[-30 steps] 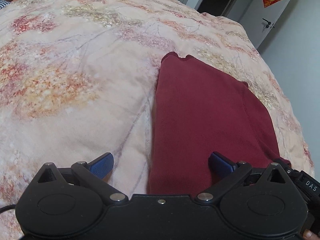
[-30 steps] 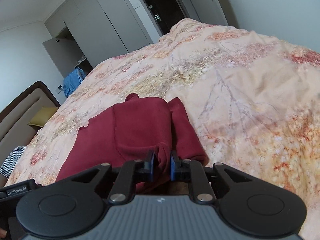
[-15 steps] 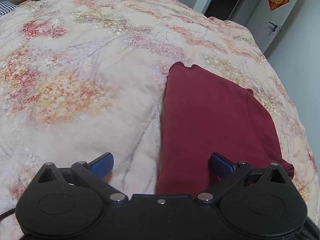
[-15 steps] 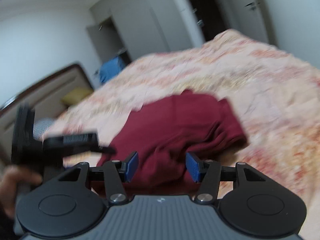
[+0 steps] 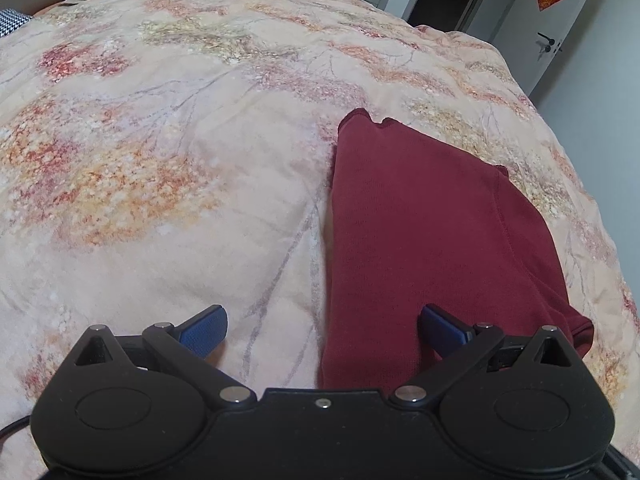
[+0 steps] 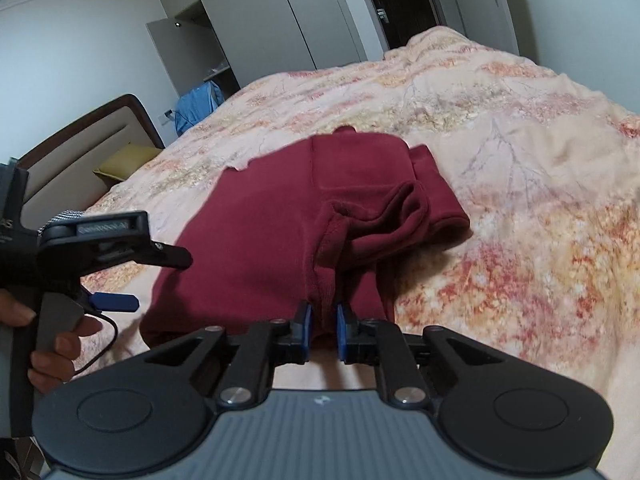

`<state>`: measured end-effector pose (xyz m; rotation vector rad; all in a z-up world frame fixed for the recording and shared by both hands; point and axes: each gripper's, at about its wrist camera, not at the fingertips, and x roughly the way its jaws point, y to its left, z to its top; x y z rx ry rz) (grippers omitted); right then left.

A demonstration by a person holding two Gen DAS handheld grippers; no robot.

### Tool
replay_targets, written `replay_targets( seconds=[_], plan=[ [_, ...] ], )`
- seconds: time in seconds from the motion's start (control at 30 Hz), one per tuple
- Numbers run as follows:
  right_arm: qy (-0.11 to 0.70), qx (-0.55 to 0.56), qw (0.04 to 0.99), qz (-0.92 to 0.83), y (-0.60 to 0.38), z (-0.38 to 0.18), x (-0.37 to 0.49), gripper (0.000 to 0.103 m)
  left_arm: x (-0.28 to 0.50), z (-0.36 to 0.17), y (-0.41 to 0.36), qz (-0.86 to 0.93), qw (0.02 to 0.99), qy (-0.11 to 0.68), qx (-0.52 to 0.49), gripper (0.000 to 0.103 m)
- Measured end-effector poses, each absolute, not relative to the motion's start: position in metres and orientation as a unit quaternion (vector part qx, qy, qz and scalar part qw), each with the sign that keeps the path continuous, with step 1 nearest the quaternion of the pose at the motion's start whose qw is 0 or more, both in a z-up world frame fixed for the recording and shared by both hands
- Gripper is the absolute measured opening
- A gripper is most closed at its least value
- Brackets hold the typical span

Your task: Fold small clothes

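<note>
Both differ: right gripper point(image 6: 322, 326) just closed, pinching maroon garment point(image 6: 256, 236) (near edge); left gripper point(image 5: 323, 326) spread wide.

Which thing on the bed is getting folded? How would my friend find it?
Look at the big bed with the peach flowery quilt. On it lies one dark red garment, partly folded. It is the only plain, solid-coloured cloth on the patterned quilt.
</note>
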<state>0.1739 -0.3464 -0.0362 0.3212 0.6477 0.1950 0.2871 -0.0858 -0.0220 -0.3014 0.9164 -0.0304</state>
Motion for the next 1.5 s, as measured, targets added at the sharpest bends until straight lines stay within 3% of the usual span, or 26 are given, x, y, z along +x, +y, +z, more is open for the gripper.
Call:
replay_targets(
  seconds=[0.07,0.23,0.3,0.53,0.57,0.7,0.73,0.77,0.8,0.9,1.5],
  plan=[
    [0.307,0.152,0.934,0.099,-0.348,-0.031,0.172,0.024,0.288,-0.022,-0.085,-0.013,0.886,0.440,-0.146,0.102],
    [0.275,0.142,0.947,0.090,-0.358,-0.017,0.166,0.056,0.289,-0.023,-0.084,-0.014,0.885,0.441,-0.149,0.102],
    [0.263,0.148,0.950,0.081,-0.368,-0.011,0.173,0.080,0.290,-0.023,-0.083,-0.015,0.885,0.440,-0.149,0.102],
    [0.268,0.176,0.945,0.067,-0.411,-0.011,0.249,0.089,0.309,-0.017,-0.083,-0.018,0.893,0.426,-0.141,0.102],
    [0.276,0.183,0.941,0.071,-0.416,-0.014,0.264,0.088,0.314,-0.016,-0.083,-0.018,0.894,0.426,-0.139,0.102],
    [0.311,0.225,0.920,0.085,-0.431,-0.035,0.316,0.062,0.327,-0.015,-0.084,-0.016,0.896,0.425,-0.131,0.102],
    [0.319,0.229,0.916,0.085,-0.432,-0.040,0.326,0.060,0.329,-0.016,-0.084,-0.017,0.896,0.425,-0.130,0.102],
    [0.325,0.230,0.914,0.083,-0.432,-0.044,0.333,0.052,0.331,-0.016,-0.084,-0.018,0.895,0.426,-0.130,0.102],
    [0.325,0.228,0.914,0.086,-0.432,-0.045,0.337,0.035,0.333,-0.017,-0.085,-0.019,0.895,0.427,-0.130,0.102],
    [0.305,0.203,0.927,0.086,-0.428,-0.037,0.337,0.004,0.335,-0.017,-0.089,-0.027,0.895,0.426,-0.131,0.102],
    [0.282,0.155,0.946,0.040,-0.429,-0.025,0.332,0.003,0.344,-0.033,-0.116,-0.062,0.887,0.442,-0.120,0.102]
  ],
)
